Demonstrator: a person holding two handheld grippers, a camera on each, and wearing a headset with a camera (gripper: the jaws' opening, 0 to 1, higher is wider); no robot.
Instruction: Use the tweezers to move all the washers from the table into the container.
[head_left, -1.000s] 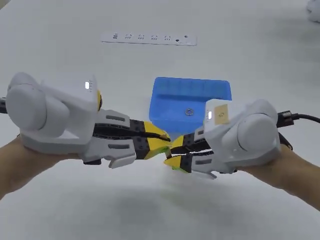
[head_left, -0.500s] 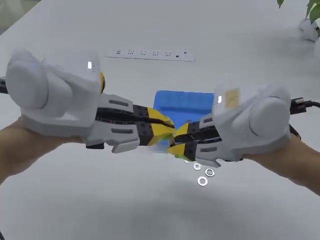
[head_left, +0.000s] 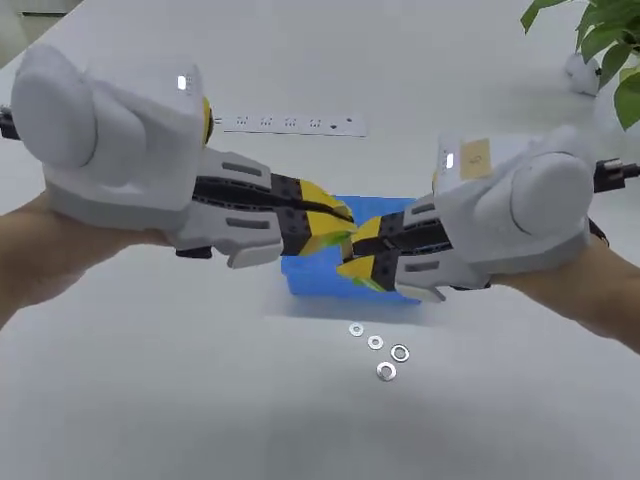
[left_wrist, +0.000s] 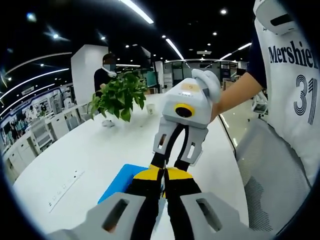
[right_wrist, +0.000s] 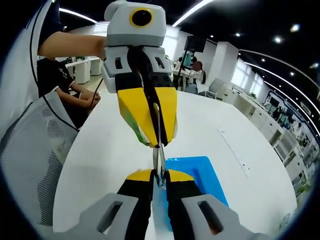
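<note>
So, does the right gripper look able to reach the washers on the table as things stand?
Probably not quite yet: the washers lie unobstructed on the table near the right gripper, but its tweezers are also clamped in the left gripper.

White table (head_left: 150, 400), blue container (head_left: 305, 275), four washers (head_left: 375, 343), power strip (head_left: 290, 124)

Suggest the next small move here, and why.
Probably let one claw release: the tweezers run between the left claw and the right claw, tip to tip above the container. The holder can then drop to the four washers on the table.
</note>
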